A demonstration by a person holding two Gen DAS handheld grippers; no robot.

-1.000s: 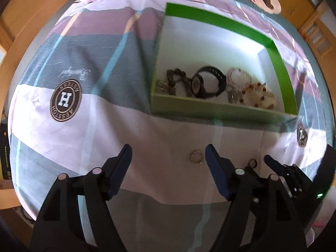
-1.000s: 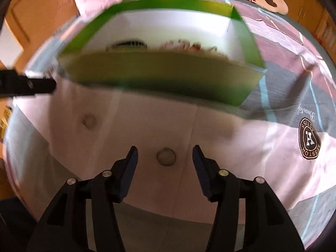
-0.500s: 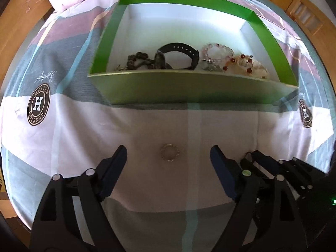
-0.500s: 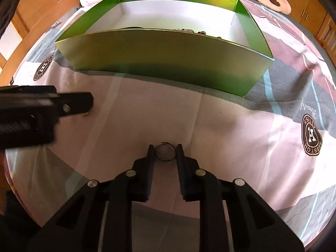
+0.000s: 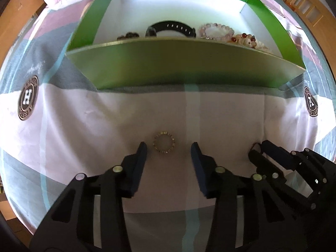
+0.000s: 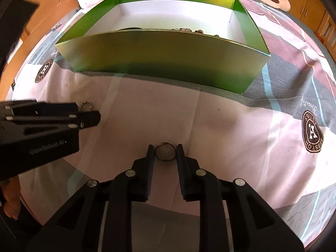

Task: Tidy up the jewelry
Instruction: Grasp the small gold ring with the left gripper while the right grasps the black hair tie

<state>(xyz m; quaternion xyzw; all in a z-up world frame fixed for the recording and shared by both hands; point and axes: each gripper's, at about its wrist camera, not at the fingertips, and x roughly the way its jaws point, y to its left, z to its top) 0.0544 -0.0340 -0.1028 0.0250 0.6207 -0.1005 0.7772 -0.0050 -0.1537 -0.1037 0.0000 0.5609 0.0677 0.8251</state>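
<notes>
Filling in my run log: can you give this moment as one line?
left gripper: jaws closing around beaded ring, no contact | right gripper: shut on thin dark ring | green box: holds bracelets, watch

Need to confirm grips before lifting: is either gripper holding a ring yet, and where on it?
The right gripper is shut on the thin dark ring, pinching its opposite sides. The left gripper holds nothing: the beaded ring lies free on the bedspread.

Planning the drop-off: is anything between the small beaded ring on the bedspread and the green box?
Only the green box's near wall rises between the small gold beaded ring and the white box floor; the bedspread between them is bare. The ring must go over it.
</notes>
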